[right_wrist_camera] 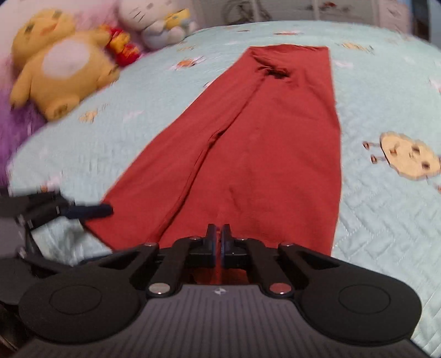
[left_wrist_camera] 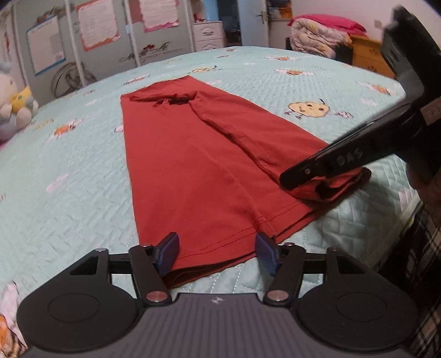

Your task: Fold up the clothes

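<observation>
A rust-red garment [left_wrist_camera: 193, 165] lies folded into a long strip on the pale green quilted bed [left_wrist_camera: 69, 165], its neck end far from me. My left gripper [left_wrist_camera: 217, 252] is open at the near hem, a blue pad on each side of the cloth's edge and neither pressing on it. My right gripper [right_wrist_camera: 218, 236] is shut on the garment [right_wrist_camera: 261, 151], with red fabric pinched between its fingers. In the left wrist view the right gripper [left_wrist_camera: 292, 184] grips the bunched near right corner. The left gripper [right_wrist_camera: 104, 210] shows at the strip's near left corner.
Plush toys sit at the bed's far left: a yellow one [right_wrist_camera: 60, 71] and a white one [right_wrist_camera: 157, 22]. Past the bed stand a white drawer unit [left_wrist_camera: 208, 35] and piled bedding [left_wrist_camera: 319, 35]. Plaid fabric [left_wrist_camera: 424, 261] is at the bed's near right edge.
</observation>
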{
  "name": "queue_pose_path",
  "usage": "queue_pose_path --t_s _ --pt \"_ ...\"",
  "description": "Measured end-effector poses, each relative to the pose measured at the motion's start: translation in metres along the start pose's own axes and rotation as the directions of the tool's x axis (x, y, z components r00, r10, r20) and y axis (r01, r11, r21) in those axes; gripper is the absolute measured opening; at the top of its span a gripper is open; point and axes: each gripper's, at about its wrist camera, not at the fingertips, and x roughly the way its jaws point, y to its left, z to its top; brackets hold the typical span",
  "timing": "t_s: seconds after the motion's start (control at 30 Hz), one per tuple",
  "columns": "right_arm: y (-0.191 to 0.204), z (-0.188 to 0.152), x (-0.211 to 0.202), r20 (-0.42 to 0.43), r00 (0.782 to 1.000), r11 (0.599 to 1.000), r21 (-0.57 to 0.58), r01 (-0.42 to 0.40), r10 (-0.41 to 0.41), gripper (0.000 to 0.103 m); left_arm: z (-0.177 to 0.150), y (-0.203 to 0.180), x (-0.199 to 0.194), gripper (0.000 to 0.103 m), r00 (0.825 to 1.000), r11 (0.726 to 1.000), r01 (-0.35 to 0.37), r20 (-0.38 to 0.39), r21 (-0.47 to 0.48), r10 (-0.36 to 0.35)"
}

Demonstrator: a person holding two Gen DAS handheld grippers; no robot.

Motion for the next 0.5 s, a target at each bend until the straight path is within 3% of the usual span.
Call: queue_pose_path --t_s 0.1,0.3,0.43,0.5 --pt "-0.007 0.002 -0.005 0.055 0.998 0.997 0.068 -0.02 0.017 0.001 0.001 0.002 0.001 0.071 1.0 1.0 0.006 -0.004 -0.022 -0.006" --pt "-0.01 -0.008 0.005 0.044 0.999 0.997 0.063 -0.033 0.03 0.004 -0.001 -0.001 -0.001 0.074 1.0 1.0 0.011 -0.007 -0.004 -0.011" --pt "-0.025 -0.007 -0.003 0.054 0.991 0.983 0.126 -0.131 0.125 0.019 0.003 0.006 -0.003 0.074 0.999 0.998 0.04 -0.019 -0.044 -0.041" --pt "-0.035 -0.002 -0.013 0.105 0.977 0.965 0.168 -0.202 0.186 0.022 0.006 0.012 -0.006 0.074 0.996 0.993 0.082 -0.019 -0.09 -0.084"
